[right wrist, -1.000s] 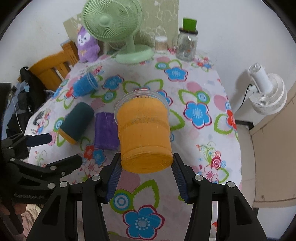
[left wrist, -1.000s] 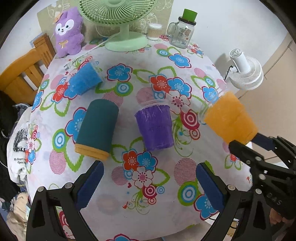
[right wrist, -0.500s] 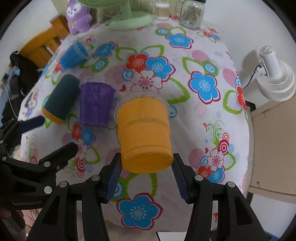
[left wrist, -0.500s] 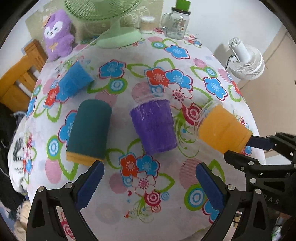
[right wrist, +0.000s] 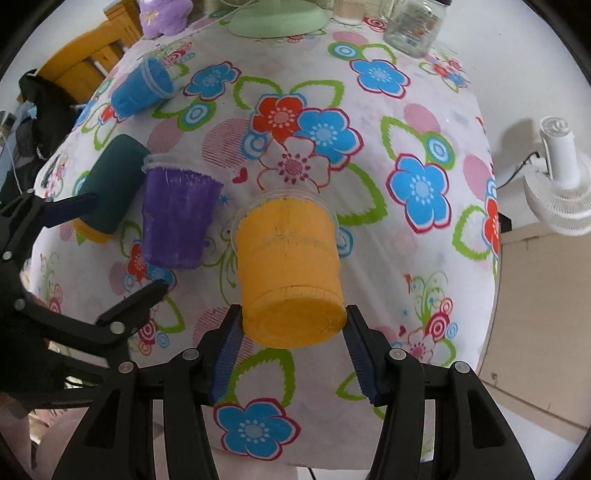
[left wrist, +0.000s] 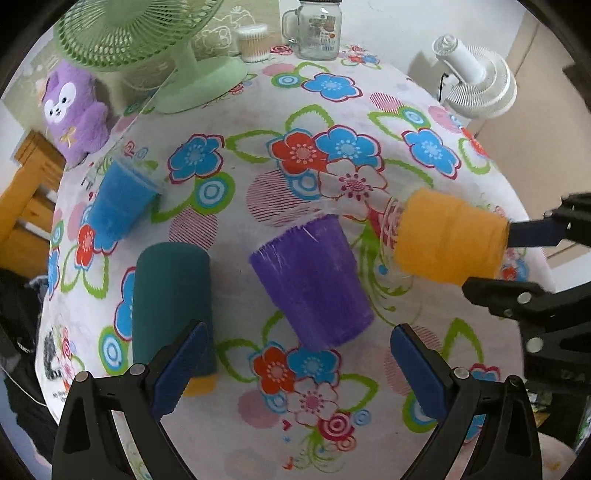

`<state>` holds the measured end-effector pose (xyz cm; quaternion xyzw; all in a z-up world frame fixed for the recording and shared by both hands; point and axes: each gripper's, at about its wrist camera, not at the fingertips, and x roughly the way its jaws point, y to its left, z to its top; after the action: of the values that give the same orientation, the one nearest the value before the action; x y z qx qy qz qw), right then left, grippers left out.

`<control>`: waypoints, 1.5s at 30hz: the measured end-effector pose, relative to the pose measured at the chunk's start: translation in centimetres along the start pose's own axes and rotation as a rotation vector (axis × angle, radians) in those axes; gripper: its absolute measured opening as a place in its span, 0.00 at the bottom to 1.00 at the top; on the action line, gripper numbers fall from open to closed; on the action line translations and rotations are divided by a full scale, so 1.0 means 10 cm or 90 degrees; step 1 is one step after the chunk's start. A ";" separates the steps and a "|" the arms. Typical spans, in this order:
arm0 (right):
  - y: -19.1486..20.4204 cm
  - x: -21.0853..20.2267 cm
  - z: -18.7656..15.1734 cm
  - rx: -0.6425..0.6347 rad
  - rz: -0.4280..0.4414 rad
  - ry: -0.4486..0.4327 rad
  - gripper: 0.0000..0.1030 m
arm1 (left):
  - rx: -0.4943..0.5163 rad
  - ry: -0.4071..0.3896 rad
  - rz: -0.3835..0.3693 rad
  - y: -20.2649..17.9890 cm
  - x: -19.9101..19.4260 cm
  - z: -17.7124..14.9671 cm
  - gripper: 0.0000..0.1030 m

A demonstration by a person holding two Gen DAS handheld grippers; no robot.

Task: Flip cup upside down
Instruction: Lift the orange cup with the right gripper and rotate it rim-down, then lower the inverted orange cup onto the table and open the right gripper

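1. Orange cup (right wrist: 290,273) sits clamped at its closed base between the two blue pads (right wrist: 226,354) of the right gripper (right wrist: 291,356); clear rim faces away from the gripper, down toward the tablecloth (right wrist: 417,236). Cup is tilted, not upright. Can't tell if the rim touches the cloth.
2. Left wrist view: same orange cup (left wrist: 448,236) lies nearly sideways, rim pointing toward the purple cup (left wrist: 314,280), right gripper coming in from the far side of it.
3. Left gripper (left wrist: 295,363) is spread wide w/ nothing between its pads, hovering over the cloth on the near side of the purple cup.
4. Purple cup (right wrist: 177,218) is just beside the orange cup, on its left in the right wrist view, rim toward the far end of the table.
5. Dark green cup (left wrist: 171,302) w/ yellow end lies on its side beyond the purple cup, away from the orange one; left gripper's one pad overlaps its lower end in the left wrist view.
6. Blue cup (left wrist: 122,203) lies on its side further back from the dark green cup.
7. Well beyond the orange cup, at the far table edge: green fan (left wrist: 173,55), glass jar (left wrist: 317,29), purple plush (left wrist: 74,110).
8. White fan (right wrist: 561,181) stands off the table, to the right of the orange cup.
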<state>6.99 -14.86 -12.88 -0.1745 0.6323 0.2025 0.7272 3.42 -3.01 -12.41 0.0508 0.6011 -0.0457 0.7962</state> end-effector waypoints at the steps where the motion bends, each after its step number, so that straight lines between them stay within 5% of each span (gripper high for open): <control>1: 0.00 0.00 0.03 -0.002 0.000 -0.001 0.56 | -0.001 0.001 -0.002 0.01 0.01 0.02 0.97; 12: 0.05 -0.02 0.26 0.002 0.046 -0.045 0.57 | -0.024 -0.001 -0.015 0.15 0.00 0.14 0.97; 15: 0.05 -0.12 0.27 0.020 0.072 -0.098 0.68 | -0.032 -0.013 -0.013 0.17 -0.06 0.17 0.97; 28: -0.04 -0.65 0.05 0.077 0.060 -0.224 0.86 | -0.060 -0.066 0.001 0.20 -0.58 0.13 0.97; 45: 0.07 -1.34 -0.36 0.107 0.022 -0.368 0.90 | -0.125 -0.146 0.012 0.28 -1.30 -0.17 0.98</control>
<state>2.02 -17.08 -0.08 -0.0381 0.4166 0.2026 0.8854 -1.34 0.14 -0.28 -0.0270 0.5071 0.0153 0.8613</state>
